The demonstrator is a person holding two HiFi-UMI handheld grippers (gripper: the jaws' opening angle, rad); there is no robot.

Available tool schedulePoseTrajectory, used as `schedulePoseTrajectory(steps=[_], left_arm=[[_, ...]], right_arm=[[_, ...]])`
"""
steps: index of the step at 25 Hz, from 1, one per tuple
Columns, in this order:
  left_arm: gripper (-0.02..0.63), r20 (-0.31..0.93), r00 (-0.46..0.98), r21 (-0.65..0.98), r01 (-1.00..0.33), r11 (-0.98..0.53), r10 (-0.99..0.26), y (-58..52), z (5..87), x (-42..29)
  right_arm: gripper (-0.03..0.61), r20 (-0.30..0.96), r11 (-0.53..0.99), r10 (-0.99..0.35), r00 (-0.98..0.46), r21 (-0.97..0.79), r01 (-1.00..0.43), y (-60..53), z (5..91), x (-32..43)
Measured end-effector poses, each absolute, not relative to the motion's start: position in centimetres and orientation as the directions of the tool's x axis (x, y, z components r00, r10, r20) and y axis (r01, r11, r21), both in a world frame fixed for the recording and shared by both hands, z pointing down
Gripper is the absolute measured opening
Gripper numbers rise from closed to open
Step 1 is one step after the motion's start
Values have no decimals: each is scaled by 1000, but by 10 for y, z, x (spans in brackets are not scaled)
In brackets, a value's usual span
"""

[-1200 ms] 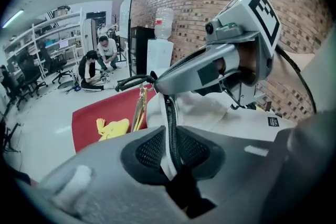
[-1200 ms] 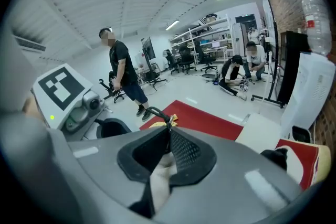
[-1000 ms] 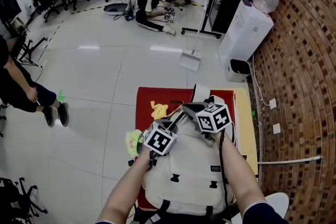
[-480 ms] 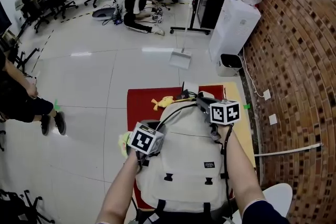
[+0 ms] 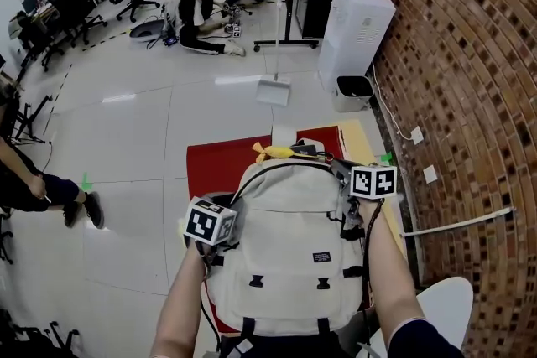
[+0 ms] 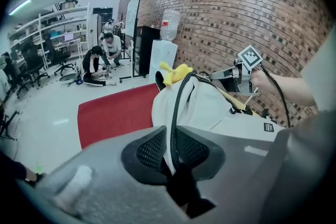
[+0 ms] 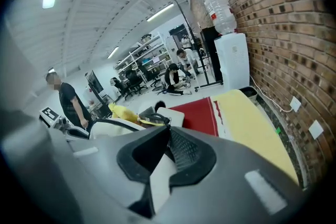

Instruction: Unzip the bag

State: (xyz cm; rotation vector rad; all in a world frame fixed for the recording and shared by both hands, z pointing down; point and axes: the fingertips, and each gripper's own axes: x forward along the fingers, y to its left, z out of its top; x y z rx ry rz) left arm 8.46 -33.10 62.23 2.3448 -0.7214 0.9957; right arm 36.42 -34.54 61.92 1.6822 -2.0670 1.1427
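A cream backpack (image 5: 289,239) lies on a red mat (image 5: 214,168), with a black zip line arching over its top. My left gripper (image 5: 226,212) is at the bag's left shoulder. Its jaws (image 6: 170,149) are shut on the cream edge, and the black zip line (image 6: 175,113) runs between the pads. My right gripper (image 5: 337,168) sits at the bag's upper right. In the right gripper view it (image 7: 167,152) is shut on a white strip (image 7: 160,176) of the bag. A yellow soft toy (image 5: 277,152) pokes out at the bag's top.
The mat lies on a yellow table (image 7: 247,123) beside a brick wall (image 5: 470,96). A water dispenser (image 5: 352,21) and a dustpan (image 5: 273,88) stand beyond. Two people sit on the floor (image 5: 201,8); another stands at left (image 5: 25,180). A white stool (image 5: 445,306) is near right.
My right gripper has travelled from the top middle of the backpack round to its right shoulder, following the zip line. The left gripper has kept its hold at the left side.
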Motion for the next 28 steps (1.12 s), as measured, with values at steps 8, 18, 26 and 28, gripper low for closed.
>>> schedulePoseTrajectory(steps=[8, 18, 26, 28], left_arm=[[61, 790, 549, 181, -635, -751, -274, -332, 627, 86], [109, 770, 508, -15, -591, -806, -387, -348, 586, 112], [121, 740, 601, -170, -267, -949, -301, -345, 581, 255], [121, 735, 630, -188, -166, -968, -251, -337, 583, 289]], right_arm=[[26, 624, -68, -734, -268, -460, -885, -304, 638, 401], [23, 584, -25, -755, -299, -482, -876, -294, 628, 400], [23, 532, 26, -773, -346, -518, -855, -294, 606, 387], [23, 520, 37, -777, -356, -526, -849, -292, 599, 384]])
